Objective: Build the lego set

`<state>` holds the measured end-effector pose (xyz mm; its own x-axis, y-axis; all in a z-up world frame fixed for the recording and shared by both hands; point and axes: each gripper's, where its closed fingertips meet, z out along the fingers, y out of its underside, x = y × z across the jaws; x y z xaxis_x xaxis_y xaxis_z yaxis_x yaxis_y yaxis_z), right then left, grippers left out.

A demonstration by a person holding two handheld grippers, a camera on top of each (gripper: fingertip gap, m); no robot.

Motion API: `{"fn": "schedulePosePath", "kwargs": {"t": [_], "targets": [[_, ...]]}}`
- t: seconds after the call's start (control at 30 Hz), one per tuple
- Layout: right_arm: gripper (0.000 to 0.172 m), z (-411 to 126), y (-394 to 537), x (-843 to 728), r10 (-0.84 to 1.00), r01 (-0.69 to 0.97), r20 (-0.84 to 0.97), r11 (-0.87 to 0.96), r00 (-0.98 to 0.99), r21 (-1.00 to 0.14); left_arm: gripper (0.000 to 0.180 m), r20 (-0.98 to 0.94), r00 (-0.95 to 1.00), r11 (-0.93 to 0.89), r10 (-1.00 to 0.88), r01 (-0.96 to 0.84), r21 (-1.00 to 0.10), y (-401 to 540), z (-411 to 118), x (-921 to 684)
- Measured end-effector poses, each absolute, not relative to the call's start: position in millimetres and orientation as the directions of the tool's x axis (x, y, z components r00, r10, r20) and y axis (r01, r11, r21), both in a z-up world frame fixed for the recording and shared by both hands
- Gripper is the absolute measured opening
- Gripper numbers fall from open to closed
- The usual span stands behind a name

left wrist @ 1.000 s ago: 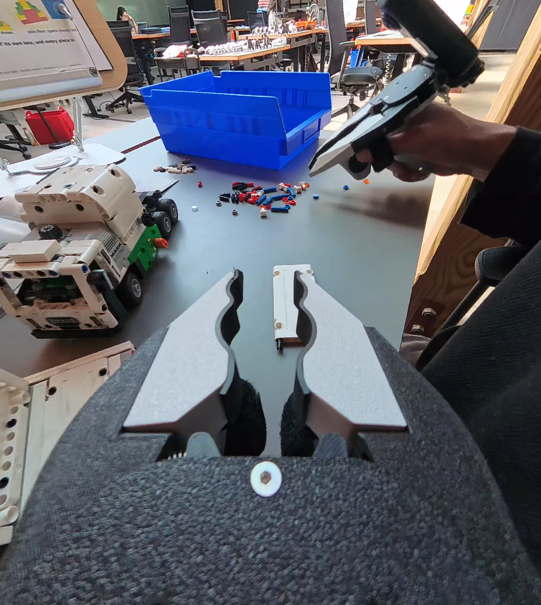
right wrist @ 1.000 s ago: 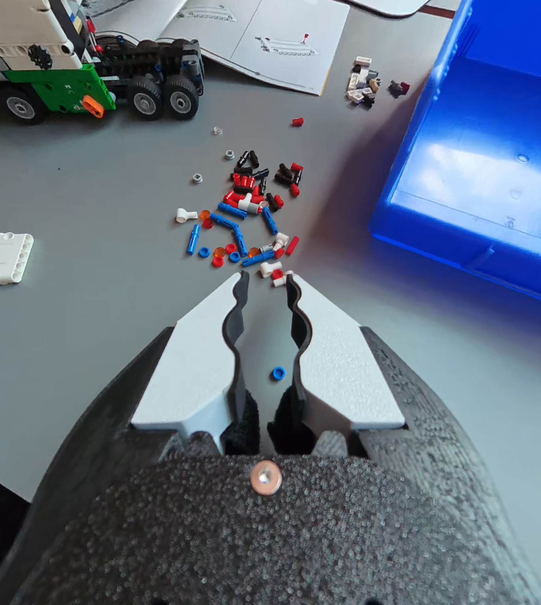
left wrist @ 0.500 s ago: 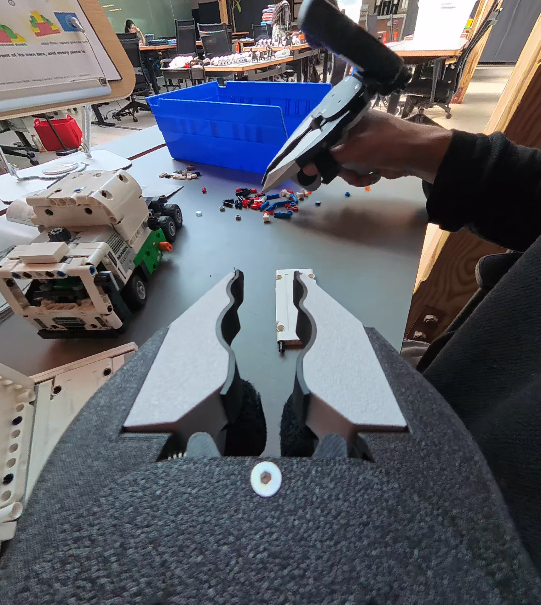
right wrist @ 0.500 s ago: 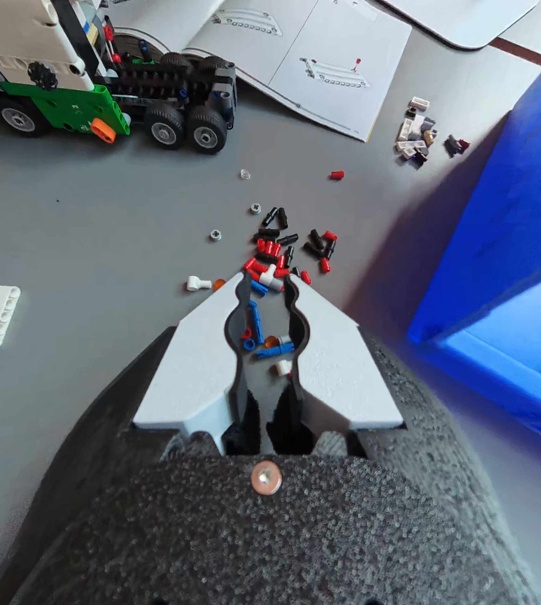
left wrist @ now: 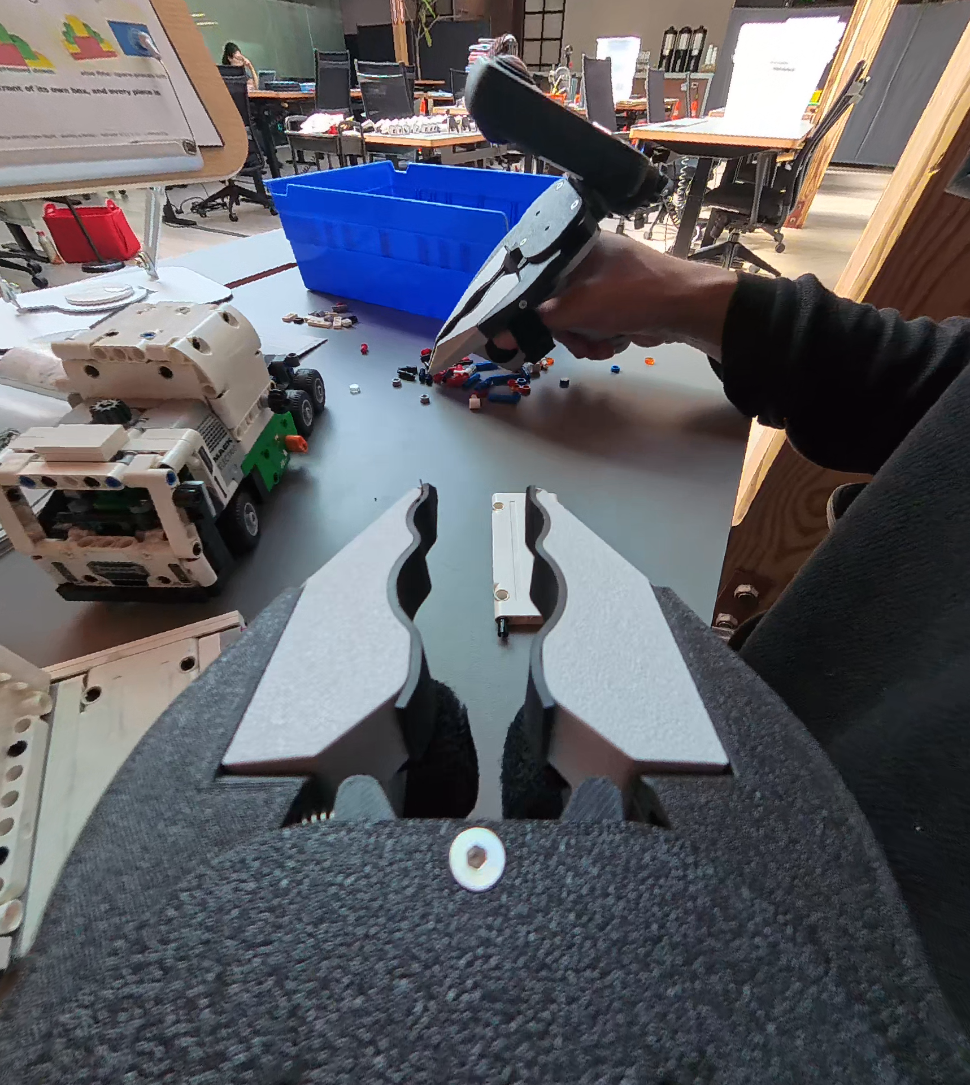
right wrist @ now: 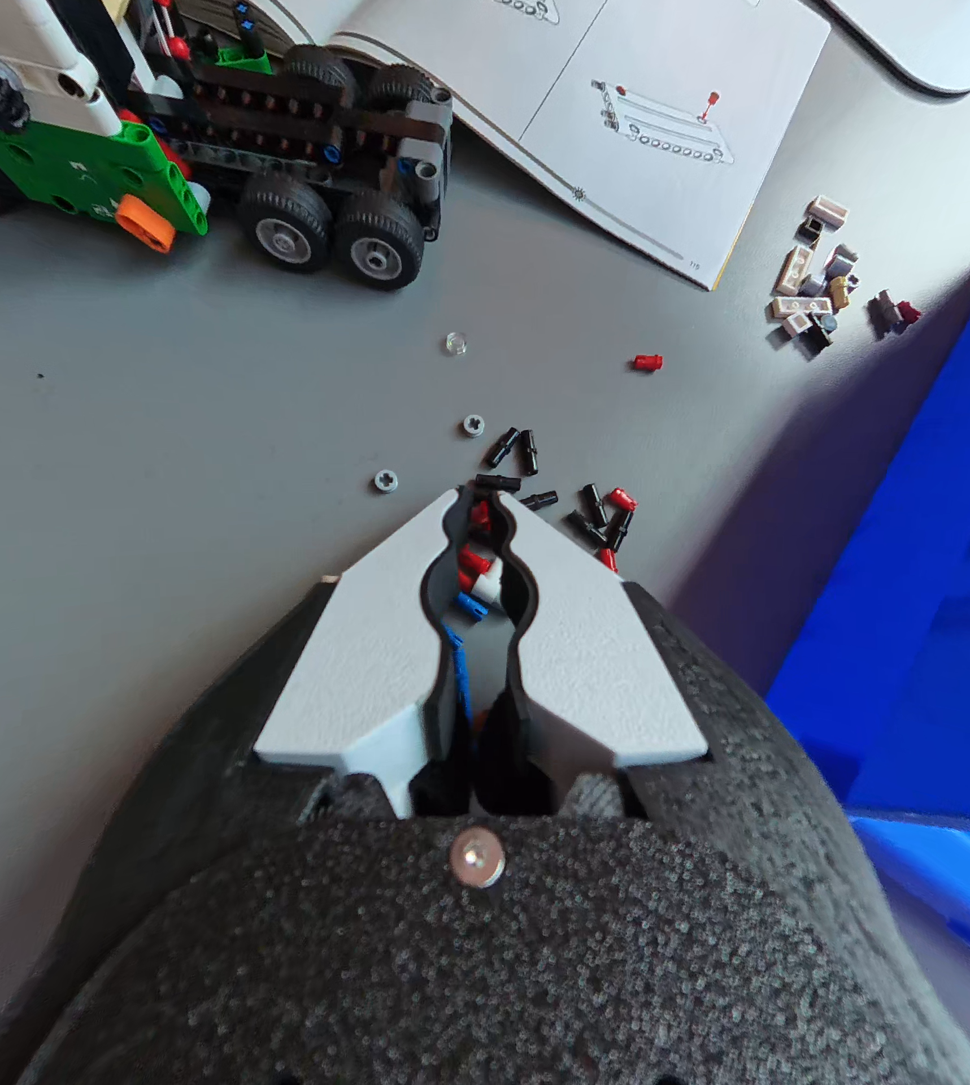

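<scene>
Right wrist view looks steeply down on a grey table (right wrist: 118, 411), where the right gripper (right wrist: 479, 499) has its fingertips sunk into a scatter of small plastic pins (right wrist: 600, 516), black, red, blue and white. Its jaws are drawn nearly together at the tips, and a small red pin (right wrist: 479, 515) sits pinched between them just behind the tips; more red, white and blue pieces show through the wavy opening farther back, lying on the table under the fingers. Two grey round bushes (right wrist: 386, 481) lie at 11 o'clock from the tips, a lone red pin (right wrist: 647, 362) at 1 o'clock, and a small heap of tan and grey bricks (right wrist: 811, 282) farther out at 2 o'clock. A toy truck (right wrist: 271, 152) in white, green and black stands at 10 o'clock, partly on an open instruction booklet (right wrist: 647, 88), and a blue bin (right wrist: 940, 528) fills the 3 o'clock side. From the left wrist view, a hand (left wrist: 617, 305) in a dark sleeve holds that gripper tilted nose-down into the pile. The left gripper (left wrist: 482, 499) hangs low near the table edge with its jaws apart, gripping nothing; a flat white panel (left wrist: 509, 558) lies on the table under the gap, against the right finger's inner edge.
</scene>
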<state>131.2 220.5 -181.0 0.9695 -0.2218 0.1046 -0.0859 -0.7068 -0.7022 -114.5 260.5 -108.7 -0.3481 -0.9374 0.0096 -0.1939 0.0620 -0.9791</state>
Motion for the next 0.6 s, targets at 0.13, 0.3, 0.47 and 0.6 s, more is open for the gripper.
{"fn": "schedulePosePath", "kwargs": {"t": [0.13, 0.3, 0.47, 0.6], "targets": [[0.005, -176, 220, 130, -0.218, -0.069, 0.121, -0.7, 0.968, -0.711, 0.028, 0.022, -0.351, 0.049, -0.936, -0.193, -0.98, 261, -108, -115], [0.003, -160, 210, 131, -0.234, -0.052, 0.144, -0.669, 0.961, -0.741, 0.028, 0.018, -0.349, 0.05, -0.937, -0.186, -0.981, 262, -107, -115], [0.016, -170, 213, 130, -0.221, -0.067, 0.115, -0.675, 0.968, -0.735, 0.028, 0.019, -0.35, 0.049, -0.937, -0.183, -0.982, 262, -106, -116], [0.016, -182, 218, 130, -0.199, -0.044, 0.136, -0.703, 0.97, -0.71, 0.028, 0.019, -0.349, 0.046, -0.937, -0.176, -0.983, 262, -105, -116]]}}
